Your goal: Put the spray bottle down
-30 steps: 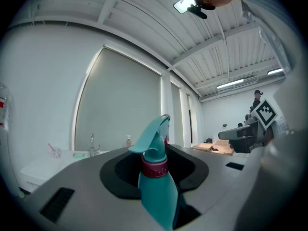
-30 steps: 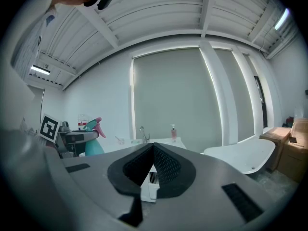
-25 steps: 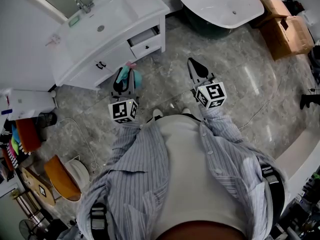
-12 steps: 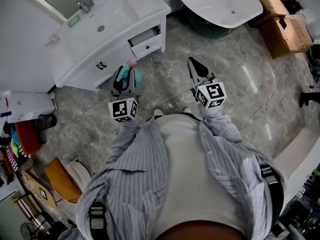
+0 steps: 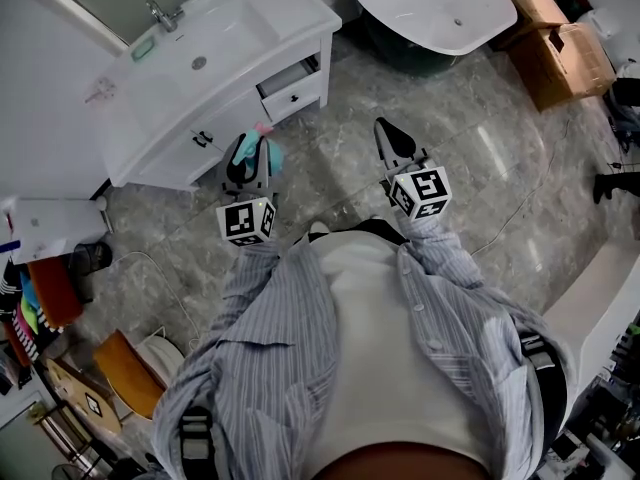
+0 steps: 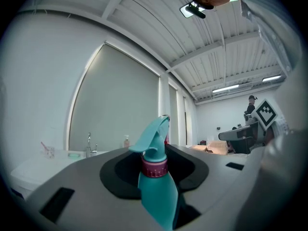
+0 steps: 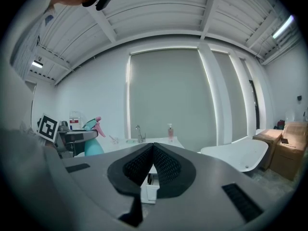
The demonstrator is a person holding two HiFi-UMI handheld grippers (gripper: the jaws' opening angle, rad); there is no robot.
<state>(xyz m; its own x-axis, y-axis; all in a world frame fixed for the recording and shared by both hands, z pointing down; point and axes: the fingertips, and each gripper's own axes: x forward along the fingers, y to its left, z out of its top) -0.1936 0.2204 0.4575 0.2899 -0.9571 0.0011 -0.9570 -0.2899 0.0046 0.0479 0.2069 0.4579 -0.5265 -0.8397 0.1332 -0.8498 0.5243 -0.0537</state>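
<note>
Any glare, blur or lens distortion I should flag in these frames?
Head view: sharp, wide-angle bend, soft sheen on the floor. Left gripper view: heavy fisheye, black corners, spray bottle close but crisp. Right gripper view: same fisheye, bowed ceiling beams, bright light strip at upper right.

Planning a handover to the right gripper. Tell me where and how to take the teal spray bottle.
Probably at the pink collar on the neck, coming in level from the right gripper's side, with its shut jaws opened first. The spray bottle stands roughly upright with the left gripper clamped on its body, so the neck is free, and the trigger head flares above it.
</note>
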